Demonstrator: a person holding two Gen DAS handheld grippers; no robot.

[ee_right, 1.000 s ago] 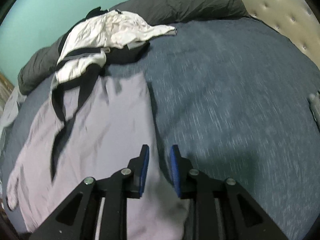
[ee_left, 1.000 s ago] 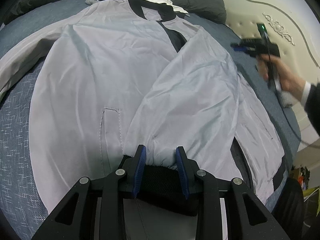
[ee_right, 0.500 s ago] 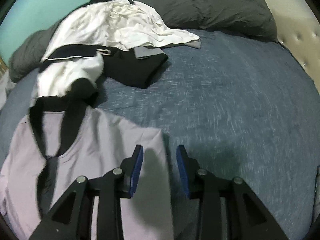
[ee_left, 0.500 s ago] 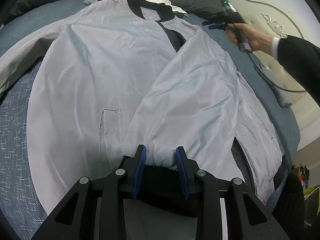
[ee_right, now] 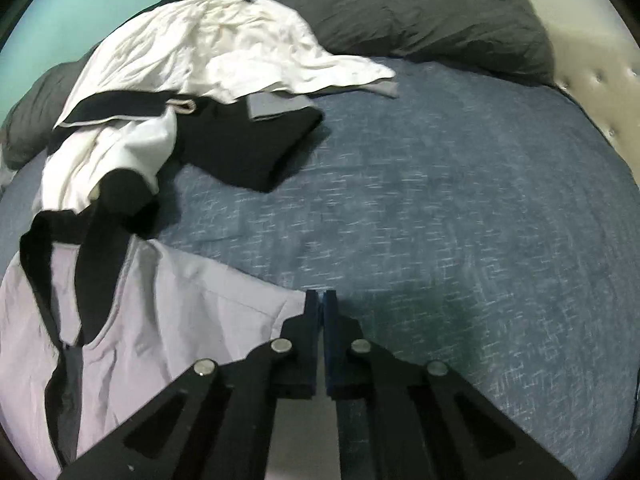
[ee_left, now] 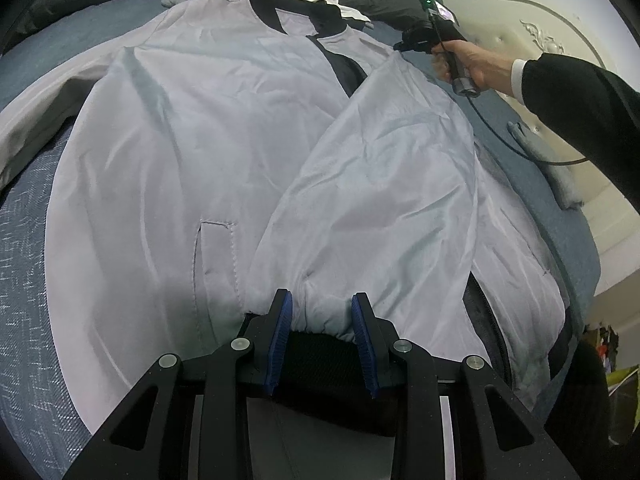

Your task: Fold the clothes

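The sleeve cuff (ee_left: 324, 320) is grasped by the left hand-held gripper (ee_left: 323, 334); the jacket's shoulder edge (ee_right: 292, 304) is pinched by the clenched right hand-held gripper (ee_right: 321, 312); an even, taut fold is advised.

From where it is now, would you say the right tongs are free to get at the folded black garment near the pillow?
Probably yes. The right tongs are shut at the grey jacket's shoulder edge, and only bare blue bedspread lies between them and the black garment. They would have to open first.

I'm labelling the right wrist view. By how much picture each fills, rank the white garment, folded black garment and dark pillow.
1. Dark pillow, though it lies farthest.
2. White garment, a close second.
3. Folded black garment.
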